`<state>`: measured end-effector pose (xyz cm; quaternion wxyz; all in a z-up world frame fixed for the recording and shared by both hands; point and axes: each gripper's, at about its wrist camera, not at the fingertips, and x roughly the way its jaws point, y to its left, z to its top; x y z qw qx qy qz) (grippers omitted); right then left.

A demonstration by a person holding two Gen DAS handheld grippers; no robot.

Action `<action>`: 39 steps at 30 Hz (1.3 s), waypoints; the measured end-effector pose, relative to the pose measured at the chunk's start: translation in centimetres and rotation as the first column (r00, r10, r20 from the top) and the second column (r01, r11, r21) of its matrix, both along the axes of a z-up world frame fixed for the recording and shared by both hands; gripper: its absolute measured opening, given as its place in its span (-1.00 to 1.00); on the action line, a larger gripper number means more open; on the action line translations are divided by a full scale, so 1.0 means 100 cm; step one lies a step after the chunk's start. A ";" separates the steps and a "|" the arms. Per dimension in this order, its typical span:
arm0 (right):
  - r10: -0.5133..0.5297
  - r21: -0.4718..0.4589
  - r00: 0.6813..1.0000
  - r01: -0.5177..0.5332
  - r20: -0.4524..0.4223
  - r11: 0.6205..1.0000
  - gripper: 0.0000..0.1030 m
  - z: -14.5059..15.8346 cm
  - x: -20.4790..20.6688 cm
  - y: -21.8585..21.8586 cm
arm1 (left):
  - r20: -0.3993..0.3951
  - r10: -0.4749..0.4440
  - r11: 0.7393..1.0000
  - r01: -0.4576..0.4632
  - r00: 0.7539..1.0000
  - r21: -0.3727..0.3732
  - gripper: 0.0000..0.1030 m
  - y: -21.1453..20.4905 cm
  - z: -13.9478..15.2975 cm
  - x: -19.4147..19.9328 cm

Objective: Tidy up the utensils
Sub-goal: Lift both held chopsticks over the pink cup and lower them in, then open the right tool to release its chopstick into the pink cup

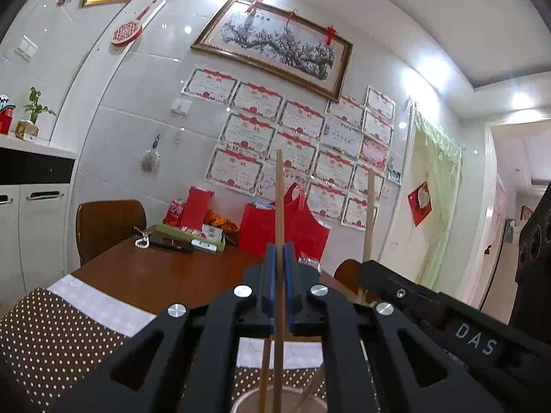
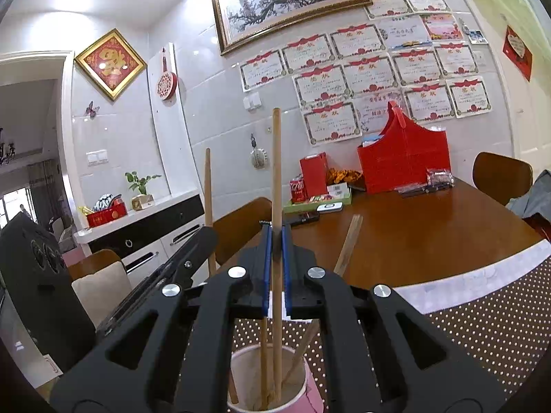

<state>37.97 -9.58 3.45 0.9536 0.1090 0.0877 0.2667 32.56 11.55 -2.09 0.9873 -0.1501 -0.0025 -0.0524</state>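
- We're at a brown wooden dining table (image 2: 430, 227) against a white tiled wall covered in certificates (image 2: 372, 69), with a dotted brown placemat (image 2: 482, 316) under the work area.
- The cup (image 2: 299, 378) stands on that mat; its base is cut off by the bottom edge, so we only get the rim and the inside.
- Our left gripper (image 1: 279, 251) is pinched tight on one upright wooden chopstick (image 1: 279, 189), whose lower end reaches down to the cup rim (image 1: 248, 401) in that view.
- Our right gripper (image 2: 275, 234) is likewise clamped on its own chopstick (image 2: 276, 158), standing straight up with the lower end down inside the cup.
- A few more sticks (image 2: 303, 344) lean in the cup; how many, we can't tell, since the gripper bodies block most of it.
- Each camera catches the other gripper's black body at the frame edge, partly cropped.
- Further back: a red bag (image 2: 403, 161), a red box (image 2: 313, 172) and small clutter, too blurry to name.
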 end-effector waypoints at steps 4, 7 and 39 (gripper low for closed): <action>0.002 -0.010 1.000 -0.002 -0.014 1.000 -0.88 -0.006 -0.005 0.000 | -0.015 -0.002 1.000 0.002 1.000 0.001 -0.90 0.000 -0.005 -0.006; 0.002 -0.017 1.000 -0.002 -0.021 1.000 -0.88 -0.008 -0.010 -0.001 | -0.027 0.001 1.000 -0.001 1.000 0.011 -0.87 -0.002 -0.007 -0.011; -0.063 -0.083 0.998 0.061 -0.028 0.995 0.16 -0.015 -0.072 -0.012 | -0.105 0.115 0.982 -0.097 0.988 0.165 0.30 -0.021 0.030 -0.099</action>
